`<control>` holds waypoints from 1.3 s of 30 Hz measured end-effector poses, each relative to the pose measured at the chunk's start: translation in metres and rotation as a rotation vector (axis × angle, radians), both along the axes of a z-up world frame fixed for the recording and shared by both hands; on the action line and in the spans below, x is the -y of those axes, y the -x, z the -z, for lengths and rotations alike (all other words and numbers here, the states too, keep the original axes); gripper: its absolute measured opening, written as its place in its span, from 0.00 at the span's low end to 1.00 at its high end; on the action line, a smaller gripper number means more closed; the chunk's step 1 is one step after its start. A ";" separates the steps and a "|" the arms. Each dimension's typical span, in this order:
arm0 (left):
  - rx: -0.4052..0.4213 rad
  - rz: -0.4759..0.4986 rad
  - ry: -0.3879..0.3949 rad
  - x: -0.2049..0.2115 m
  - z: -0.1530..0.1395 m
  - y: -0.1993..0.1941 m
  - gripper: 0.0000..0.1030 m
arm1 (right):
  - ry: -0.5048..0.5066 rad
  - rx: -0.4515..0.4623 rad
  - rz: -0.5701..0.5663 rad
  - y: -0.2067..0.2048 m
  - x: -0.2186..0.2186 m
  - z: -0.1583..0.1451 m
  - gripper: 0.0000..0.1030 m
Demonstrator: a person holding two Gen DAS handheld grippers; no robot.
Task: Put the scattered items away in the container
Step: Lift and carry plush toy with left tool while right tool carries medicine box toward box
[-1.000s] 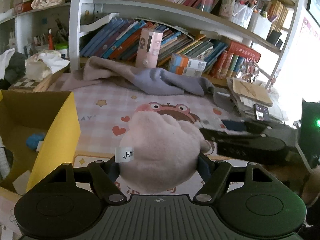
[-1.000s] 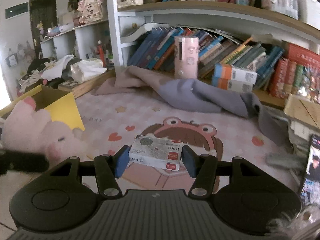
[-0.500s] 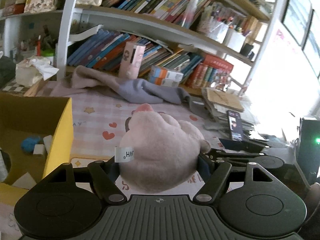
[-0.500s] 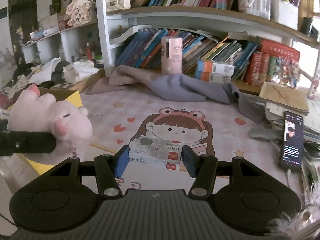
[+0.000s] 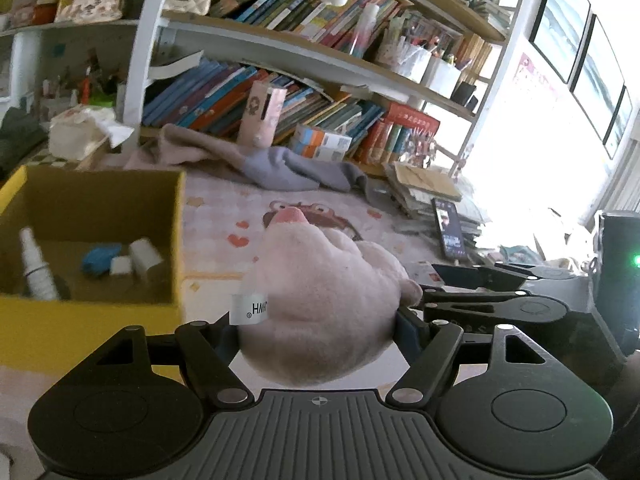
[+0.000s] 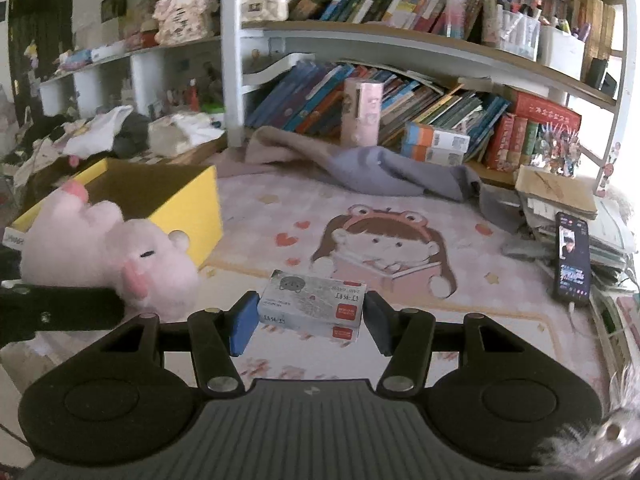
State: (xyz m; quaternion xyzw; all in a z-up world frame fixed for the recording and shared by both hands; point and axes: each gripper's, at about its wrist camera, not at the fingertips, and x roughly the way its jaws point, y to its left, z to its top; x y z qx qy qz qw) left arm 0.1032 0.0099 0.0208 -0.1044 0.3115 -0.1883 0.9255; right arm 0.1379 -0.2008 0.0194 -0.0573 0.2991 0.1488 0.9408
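Here both tongs are loaded and the carrying step is under way. The left gripper [image 5: 318, 330] is closed on a pink plush pig [image 5: 324, 300], its fingers pressed into the soft sides, and the toy hangs in the air just to the right of the yellow box [image 5: 176, 240], not yet over its opening. The right gripper [image 6: 306, 322] is clamped on a small flat packet [image 6: 312, 304] with red labels, held level above the pink play mat [image 6: 500, 280], well apart from the box [image 6: 200, 208].

Inside the box lie a white spray bottle [image 5: 36, 266], something blue [image 5: 100, 264] and a couple of small white pieces [image 5: 138, 258], mostly along the left and middle of the floor.

As I judge it, the pig goes in first: the left hand needs to travel left and clear the near right wall, then lower over the box's open middle before the fingers part. Being bulky and soft, it may catch on the rim or cover the smaller items. The packet should follow, brought across the mat's left edge and released low so it lands flat.
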 end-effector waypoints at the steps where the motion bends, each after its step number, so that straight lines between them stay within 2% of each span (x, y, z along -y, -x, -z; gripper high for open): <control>1: -0.006 -0.002 0.000 -0.005 0.001 0.004 0.73 | 0.003 -0.004 -0.003 0.007 -0.006 0.000 0.53; 9: -0.038 0.026 0.009 -0.031 0.007 0.036 0.73 | 0.016 -0.029 0.014 0.053 -0.035 0.002 0.53; 17: -0.061 0.033 0.005 -0.045 0.012 0.059 0.73 | 0.006 -0.048 -0.001 0.080 -0.054 0.003 0.53; 39: -0.097 -0.200 -0.004 -0.104 0.015 0.108 0.73 | 0.052 -0.072 -0.275 0.090 -0.136 0.003 0.53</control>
